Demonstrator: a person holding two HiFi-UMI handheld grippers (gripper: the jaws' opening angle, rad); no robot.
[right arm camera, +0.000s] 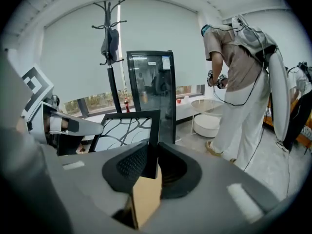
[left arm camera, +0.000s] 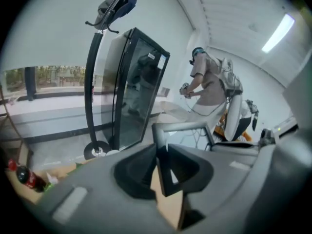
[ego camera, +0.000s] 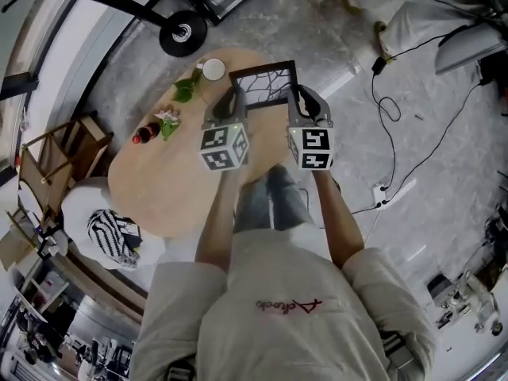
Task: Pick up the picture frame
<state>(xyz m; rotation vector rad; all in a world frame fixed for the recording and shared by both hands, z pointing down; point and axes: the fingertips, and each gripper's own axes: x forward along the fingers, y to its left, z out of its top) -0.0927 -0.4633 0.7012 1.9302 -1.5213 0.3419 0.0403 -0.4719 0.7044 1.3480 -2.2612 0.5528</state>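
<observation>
The picture frame (ego camera: 264,86) is showing a thin black rim around a white sheet crossed by black, branch-like curving lines. It is sitting between the two hand-held grippers, with its face tilting toward the person. In the head view it is lying over the far end of the oval wooden surface (ego camera: 159,189), just beside a white cup (ego camera: 213,69) and some green leaves (ego camera: 185,90).

The left hand-held gripper (ego camera: 232,101) is clamping the frame's left edge. In the left gripper view its jaws (left arm camera: 159,156) are pressing narrowly on the black rim (left arm camera: 181,126), seen nearly edge-on. The right hand-held gripper (ego camera: 304,98) is gripping the opposite edge. In the right gripper view its jaws (right arm camera: 152,156) are closing on the right rim, and the patterned sheet (right arm camera: 126,130) is spreading out to the left. A tan board (right arm camera: 144,199) is showing just under the pads.

Both bare forearms are reaching forward side by side from the person's chest, with the elbows bending and the wrists set roughly parallel. The two hand-held grippers are pointing ahead and somewhat down, and their marker cubes are facing up toward the head camera. A dark bottle (ego camera: 145,132) and a small bunch of flowers (ego camera: 168,122) are lying on the surface to the left, well apart from the frame.
</observation>
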